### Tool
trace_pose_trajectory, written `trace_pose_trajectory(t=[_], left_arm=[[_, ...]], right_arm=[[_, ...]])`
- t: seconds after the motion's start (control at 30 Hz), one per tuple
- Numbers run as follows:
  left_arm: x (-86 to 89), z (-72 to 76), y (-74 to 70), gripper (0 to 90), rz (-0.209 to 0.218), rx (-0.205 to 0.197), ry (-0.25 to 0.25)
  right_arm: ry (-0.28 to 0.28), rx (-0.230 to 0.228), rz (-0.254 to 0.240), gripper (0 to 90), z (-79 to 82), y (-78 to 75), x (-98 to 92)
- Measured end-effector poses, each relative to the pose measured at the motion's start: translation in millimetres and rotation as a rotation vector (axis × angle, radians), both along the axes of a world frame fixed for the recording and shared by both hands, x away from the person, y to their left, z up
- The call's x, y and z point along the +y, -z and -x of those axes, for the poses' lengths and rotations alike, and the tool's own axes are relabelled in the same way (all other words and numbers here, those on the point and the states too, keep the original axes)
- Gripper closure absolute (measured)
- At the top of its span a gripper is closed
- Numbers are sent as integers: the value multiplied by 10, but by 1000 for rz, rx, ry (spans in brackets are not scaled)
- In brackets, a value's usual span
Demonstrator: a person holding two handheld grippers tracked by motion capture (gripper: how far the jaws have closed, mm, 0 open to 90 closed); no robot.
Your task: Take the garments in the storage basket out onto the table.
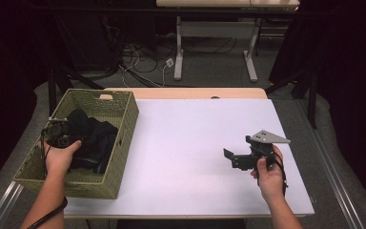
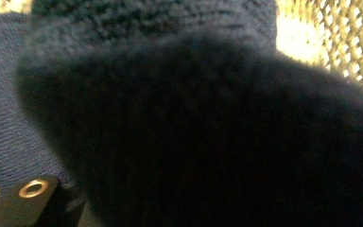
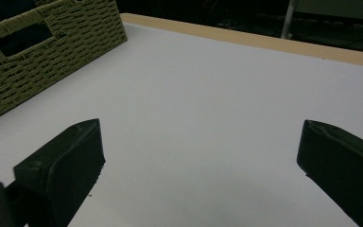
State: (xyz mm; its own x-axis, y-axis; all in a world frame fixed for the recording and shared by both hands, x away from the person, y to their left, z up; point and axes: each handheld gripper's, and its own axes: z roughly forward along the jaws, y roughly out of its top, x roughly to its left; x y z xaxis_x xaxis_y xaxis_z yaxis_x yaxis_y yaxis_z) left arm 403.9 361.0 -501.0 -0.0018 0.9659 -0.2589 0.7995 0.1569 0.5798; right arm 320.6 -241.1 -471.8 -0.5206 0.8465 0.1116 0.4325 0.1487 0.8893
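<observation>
Where fingers close, dark knit garment (image 2: 208, 137).

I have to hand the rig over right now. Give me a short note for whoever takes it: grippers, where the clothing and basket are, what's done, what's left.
Left gripper: down in the woven basket, pushed into the dark knitted clothing; a firm grip can't be confirmed.
Right gripper: open, holding nothing, above the white table.
Done: nothing is out of the basket yet.
Left: probably confirm the grip, lift the clothing out onto the table, with the right gripper helping.
</observation>
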Motion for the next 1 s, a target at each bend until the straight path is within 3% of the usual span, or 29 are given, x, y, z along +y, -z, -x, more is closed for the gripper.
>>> trace_pose_trajectory(t=[0.23, 0.4, 1.0], left_arm=[[21, 94, -177, 605, 37, -86, -43], [17, 164, -303, 608, 41, -149, -47], [-17, 400, -784, 622, 38, -326, 9]], right_arm=[[8, -8, -5, 13, 3, 0, 0], [5, -7, -2, 14, 1, 1, 1], [7, -13, 2, 15, 2, 8, 0]])
